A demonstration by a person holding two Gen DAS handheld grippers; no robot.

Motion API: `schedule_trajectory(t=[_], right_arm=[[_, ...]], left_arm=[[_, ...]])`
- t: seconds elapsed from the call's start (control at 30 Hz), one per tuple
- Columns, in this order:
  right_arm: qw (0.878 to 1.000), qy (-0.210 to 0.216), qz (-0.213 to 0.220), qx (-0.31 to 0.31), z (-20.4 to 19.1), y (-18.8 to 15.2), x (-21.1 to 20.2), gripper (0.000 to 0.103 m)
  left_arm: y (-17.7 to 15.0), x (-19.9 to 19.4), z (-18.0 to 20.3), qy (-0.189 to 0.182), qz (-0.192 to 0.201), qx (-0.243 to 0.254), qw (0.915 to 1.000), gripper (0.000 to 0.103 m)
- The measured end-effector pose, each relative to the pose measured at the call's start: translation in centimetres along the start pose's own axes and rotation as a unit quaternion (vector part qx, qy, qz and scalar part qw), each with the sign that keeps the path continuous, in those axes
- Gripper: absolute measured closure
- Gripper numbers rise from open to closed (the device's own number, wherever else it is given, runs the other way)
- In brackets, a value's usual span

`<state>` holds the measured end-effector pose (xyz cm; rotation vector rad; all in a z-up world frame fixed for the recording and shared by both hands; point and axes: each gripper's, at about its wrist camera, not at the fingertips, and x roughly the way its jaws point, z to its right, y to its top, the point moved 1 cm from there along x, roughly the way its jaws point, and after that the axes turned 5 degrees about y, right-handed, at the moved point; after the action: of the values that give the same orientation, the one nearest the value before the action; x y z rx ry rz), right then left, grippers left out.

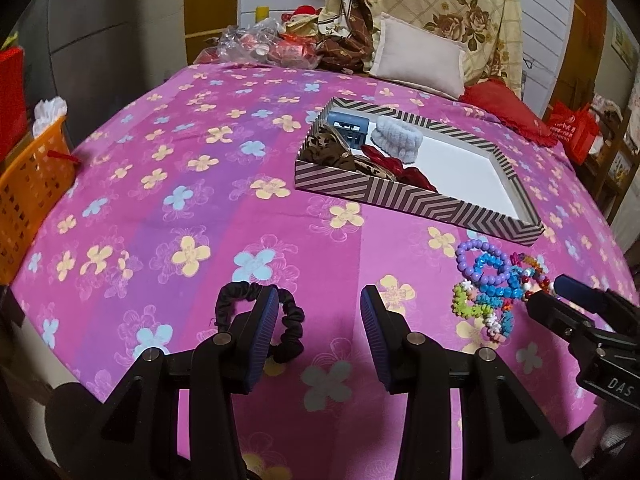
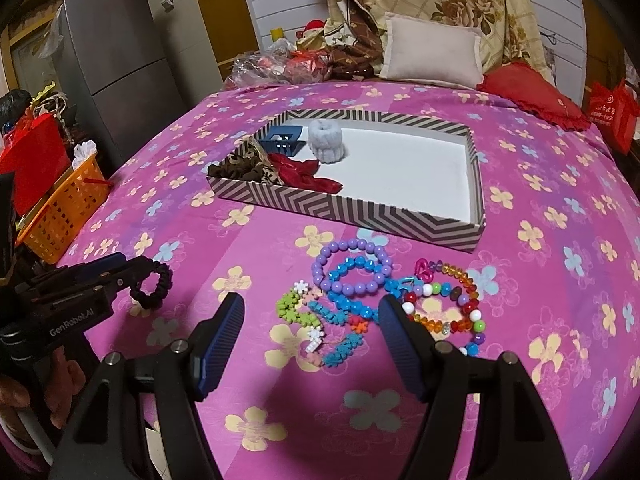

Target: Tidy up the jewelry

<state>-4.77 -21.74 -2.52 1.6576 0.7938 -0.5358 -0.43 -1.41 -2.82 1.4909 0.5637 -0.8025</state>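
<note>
Both tongs spread, pinching nothing: left gripper [image 1: 320,316] by a ruffled black scrunchie [image 1: 290,320], right gripper [image 2: 312,320] over glossy beaded bracelets [image 2: 352,272]. Chevron-striped box [image 2: 360,208] holds fuzzy, satiny scrunchies.

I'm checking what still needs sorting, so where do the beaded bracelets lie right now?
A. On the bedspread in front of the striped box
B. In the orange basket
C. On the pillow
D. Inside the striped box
A: the beaded bracelets lie in a heap on the pink flowered bedspread, outside the near wall of the striped box, which holds only hair ties and a clip.
</note>
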Motion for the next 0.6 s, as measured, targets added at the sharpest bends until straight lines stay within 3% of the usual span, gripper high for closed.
schedule_trajectory(t=[0.2,0.6], right_arm=[[1.0,-0.015,-0.003,0.0,1.0,-0.2,0.0,0.03],[0.999,-0.01,-0.01,0.03,4.2,0.6,1.1,0.03]], left_arm=[[0.8,0.2,-3.3,-0.052,-0.029,-0.065,0.9961,0.067],[1.2,1.9,-9.5,-0.061,-0.061,-0.163,0.9828,0.062]])
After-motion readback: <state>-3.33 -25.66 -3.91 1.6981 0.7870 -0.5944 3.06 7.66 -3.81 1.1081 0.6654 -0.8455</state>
